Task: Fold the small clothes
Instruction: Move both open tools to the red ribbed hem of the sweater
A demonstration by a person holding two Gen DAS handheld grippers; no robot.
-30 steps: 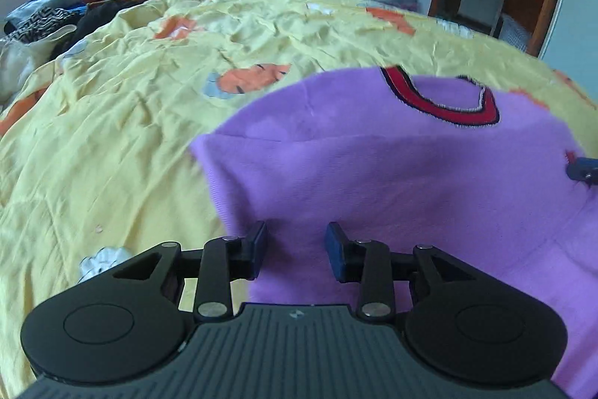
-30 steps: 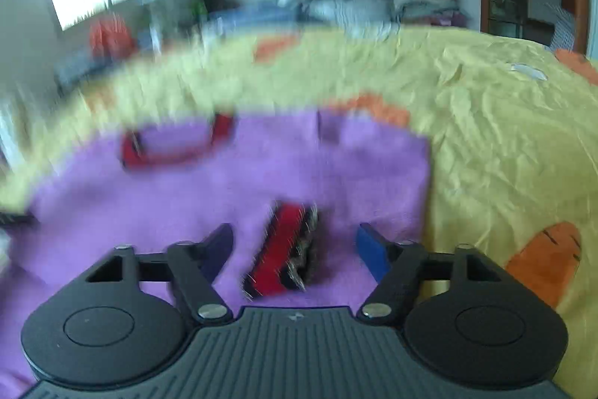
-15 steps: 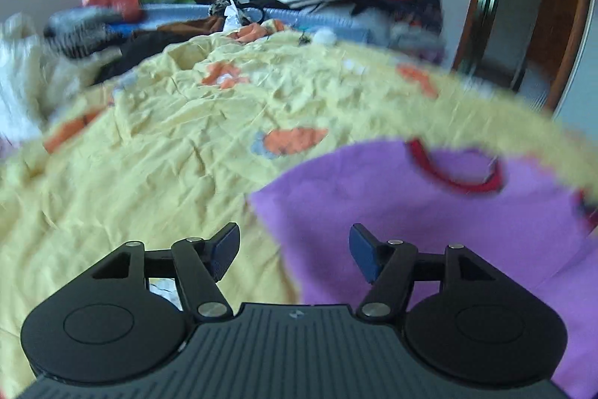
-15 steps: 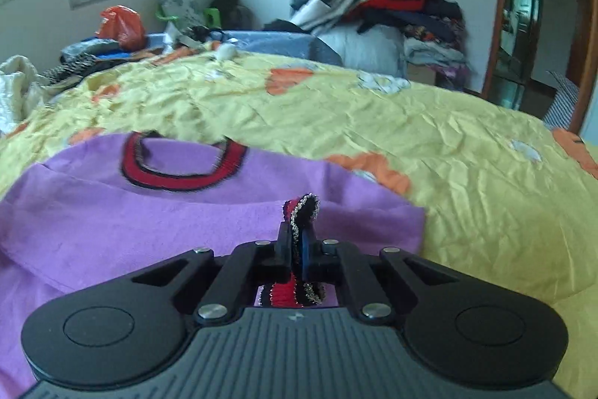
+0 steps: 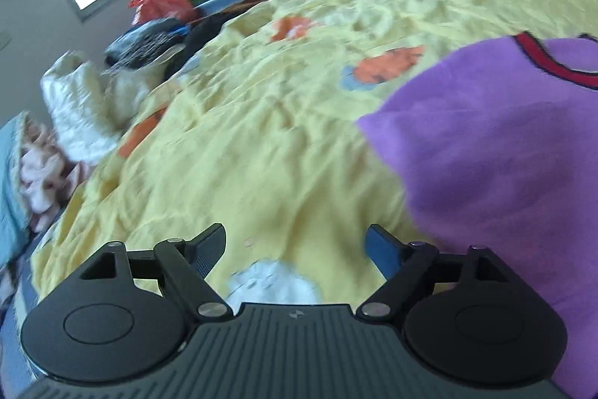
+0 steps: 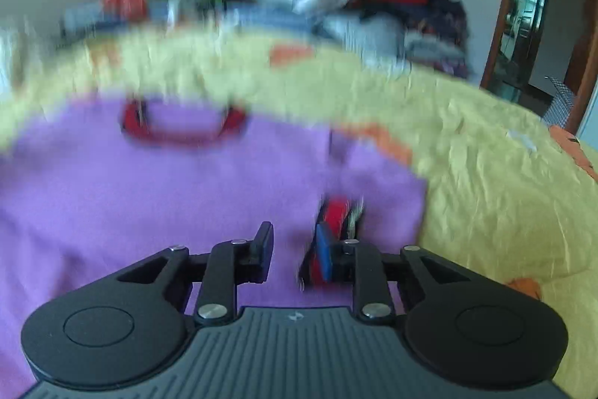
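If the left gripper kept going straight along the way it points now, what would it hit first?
Most likely the yellow bedsheet: only sheet shows between the opening fingers of the left gripper. The purple sweater lies off to the right of that line.

purple sweater (image 5: 504, 152): cut off by the right and lower edges in the left wrist view; hem not visible.
red collar (image 5: 549, 62): only its left part shows there.
red cuff (image 6: 336, 215): smeared, lower part hidden behind the right gripper (image 6: 293, 249) finger.
clothes pile (image 6: 396, 2): blurred, single items cannot be told.
white bundle (image 5: 82, 107): blurred, unclear what it is.
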